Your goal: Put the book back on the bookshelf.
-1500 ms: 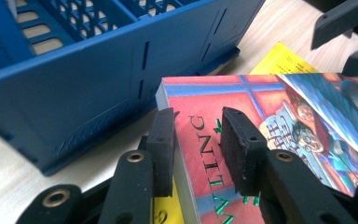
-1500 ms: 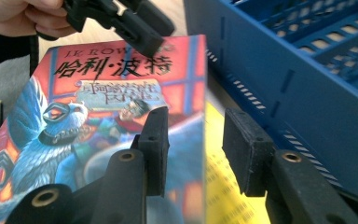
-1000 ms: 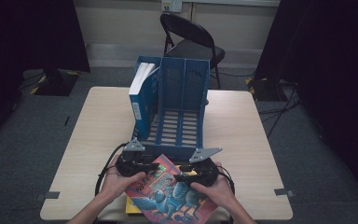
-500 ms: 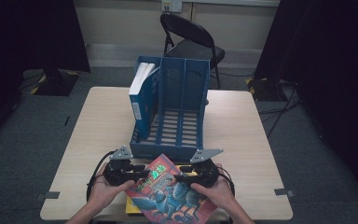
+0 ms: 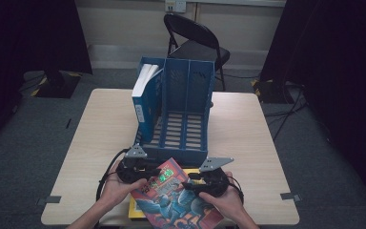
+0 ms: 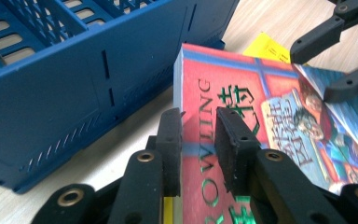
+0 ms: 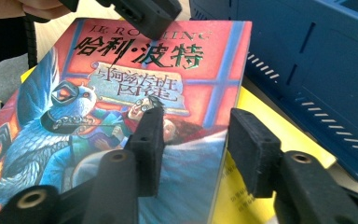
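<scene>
Left gripper (image 5: 143,172) sits at the near edge of the worktop (image 5: 95,138), just in front of the blue file rack (image 5: 181,119). Its fingers (image 6: 170,149) have just been closing; in the left gripper view they straddle the spine edge of the red paperback (image 5: 178,200), one pad under the book's edge, the other on the cover, gap narrow. Pads appear to press on the book.

The paperback lies tilted at the near middle of the worktop, between the two hands, its top corner close to the rack's front wall. A yellow booklet (image 7: 261,140) lies under it, flat on the worktop.

Right gripper (image 5: 205,183) is at the book's opposite long edge. Its fingers (image 7: 149,140) have just been opening: one over the cover, the other out over the yellow booklet, with the book's edge between them and a visible gap on the outer side. Not clamped.

A blue binder (image 5: 145,102) stands in the rack's leftmost slot.
</scene>
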